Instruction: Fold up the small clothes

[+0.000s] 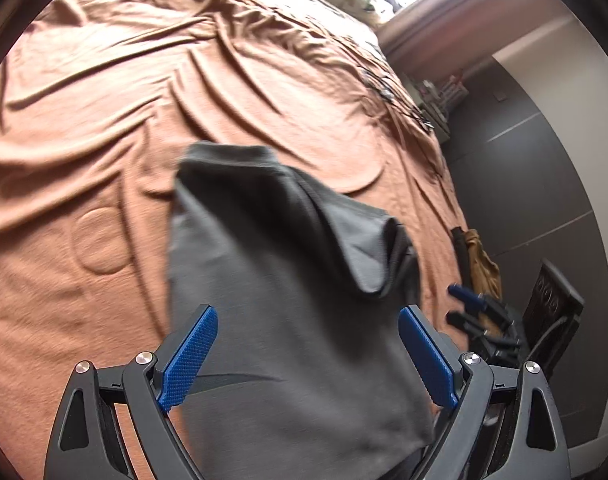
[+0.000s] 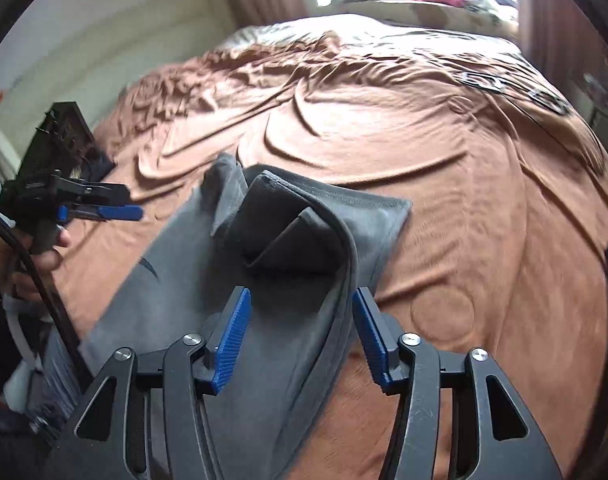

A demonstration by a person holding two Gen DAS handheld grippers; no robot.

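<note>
- Right now, one grey garment (image 1: 288, 280) is lying on the bed (image 1: 104, 128), and two sets of tongs are hovering over it, one per hand.
- Counting the rest: one rust-orange bedspread (image 2: 464, 200) is covering the bed, and one hand (image 2: 28, 256) is showing at the left edge of the right wrist view, gripping the other tool's handle.
- Garment's long axis is running from the near edge of the bed away toward the far side, its far end lying slightly folded over.
- Left tongs (image 1: 308, 354) are standing wide open, blue pads on either side of the cloth, gripping nothing.
- Right tongs (image 2: 300, 336) are standing about half open; a hemmed edge of the garment is passing between the pads, but neither pad is pressing on it.
- Cloth is looking soft, matte, knit-like, with a stitched hem; part of it is bunching into a dark hollow (image 2: 288, 232).
- Bedspread is looking fuzzy, rippling in long curved wrinkles, with a round embossed ring (image 2: 442, 312).
</note>
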